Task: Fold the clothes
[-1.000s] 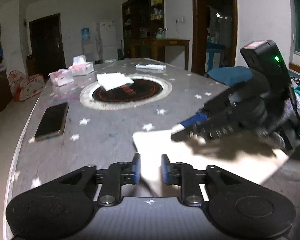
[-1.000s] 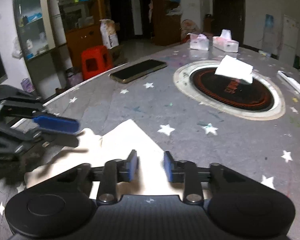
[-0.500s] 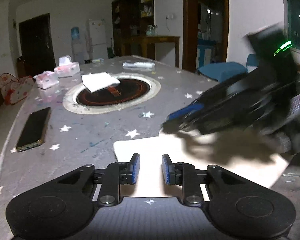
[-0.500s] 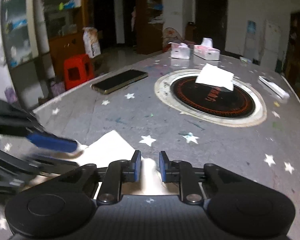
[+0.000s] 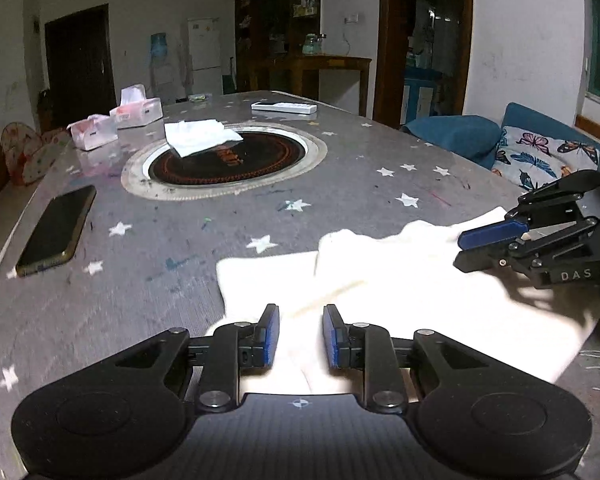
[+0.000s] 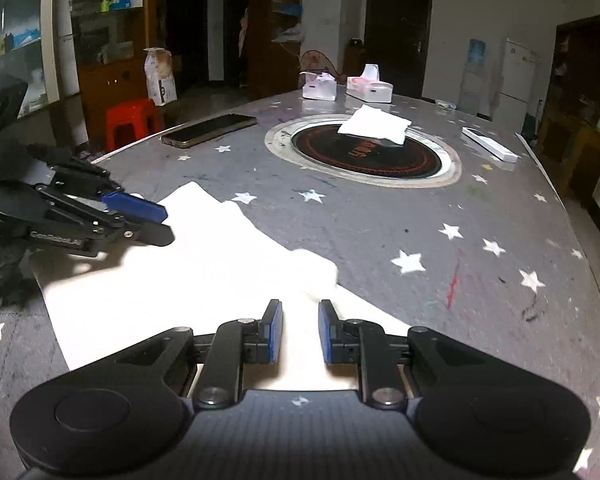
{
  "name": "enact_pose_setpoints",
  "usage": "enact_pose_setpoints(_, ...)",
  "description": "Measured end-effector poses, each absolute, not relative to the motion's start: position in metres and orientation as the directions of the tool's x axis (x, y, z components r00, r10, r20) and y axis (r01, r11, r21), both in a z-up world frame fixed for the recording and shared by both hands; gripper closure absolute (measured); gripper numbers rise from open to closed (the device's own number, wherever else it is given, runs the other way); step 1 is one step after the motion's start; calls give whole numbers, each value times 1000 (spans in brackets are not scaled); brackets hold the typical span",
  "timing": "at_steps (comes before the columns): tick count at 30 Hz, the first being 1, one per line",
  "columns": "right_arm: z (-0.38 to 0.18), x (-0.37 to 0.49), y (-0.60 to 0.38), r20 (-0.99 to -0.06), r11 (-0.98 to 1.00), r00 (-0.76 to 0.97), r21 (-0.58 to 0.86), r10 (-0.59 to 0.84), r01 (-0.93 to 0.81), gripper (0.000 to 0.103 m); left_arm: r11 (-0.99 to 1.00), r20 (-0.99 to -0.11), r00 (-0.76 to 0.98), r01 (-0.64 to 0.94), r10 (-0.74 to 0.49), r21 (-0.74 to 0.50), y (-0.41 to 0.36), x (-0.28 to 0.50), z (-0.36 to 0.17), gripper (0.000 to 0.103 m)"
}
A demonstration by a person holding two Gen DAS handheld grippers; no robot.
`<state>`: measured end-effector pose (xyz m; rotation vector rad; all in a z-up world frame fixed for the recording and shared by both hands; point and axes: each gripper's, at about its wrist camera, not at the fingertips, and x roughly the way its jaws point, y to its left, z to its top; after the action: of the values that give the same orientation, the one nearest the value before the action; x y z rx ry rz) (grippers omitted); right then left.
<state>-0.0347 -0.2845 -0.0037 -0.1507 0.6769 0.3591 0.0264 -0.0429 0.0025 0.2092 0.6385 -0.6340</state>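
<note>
Nearest to you, at the table's (image 5: 380, 200) near edge, you are holding the left gripper (image 5: 301, 334) low and level over the white cloth (image 5: 400, 288); its blue pads (image 5: 271, 334) are standing apart with a clear gap, gripping nothing. You are holding the right gripper (image 6: 299, 334) the same way, flat over the same cloth (image 6: 188, 276), its pads (image 6: 274, 334) also spread and empty. Each gripper is pointing across toward the other: from the left wrist view the right one (image 5: 472, 250) is reaching in from the right edge, its tips hovering over or touching the cloth's far side, which of the two you cannot tell.

The cloth is lying on the grey, star-printed tabletop, partly folded, with one layer overlapping another and a raised lump near its middle. It is overexposed, so its creases are hard to read.

Farther out, a dark phone (image 5: 56, 230) is lying flat, well apart from the cloth. Beyond it, a round dark inset (image 5: 224, 158) is sitting in the table's middle, with a second white folded cloth (image 5: 198, 136) resting across its rim. Past that, two tissue boxes (image 5: 136, 110) are standing side by side, and a white remote (image 5: 284, 107) is lying near the far edge.
</note>
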Motion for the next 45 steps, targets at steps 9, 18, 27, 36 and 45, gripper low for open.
enact_pose_setpoints(9,-6,-56,-293,-635,925,719,-19,282,-379,86,815,-608,624,575,-491,-68,-38,1,1,78)
enact_pose_setpoints(18,-5,-94,-302,-639,922,713,-16,288,-387,83,806,-609,601,580,-518,-114,-42,-60,3,78)
enact_pose_setpoints(27,12,-136,-330,-591,951,757,58,279,-305,82,794,-569,624,601,-536,-89,-55,-89,16,77)
enact_pose_setpoints(36,7,-140,-343,-593,960,763,68,257,-271,82,750,-548,590,653,-593,-108,-89,-96,20,76)
enact_pose_setpoints(45,12,-166,-334,-580,929,750,33,318,-369,78,781,-574,614,620,-542,-75,-85,-103,11,75)
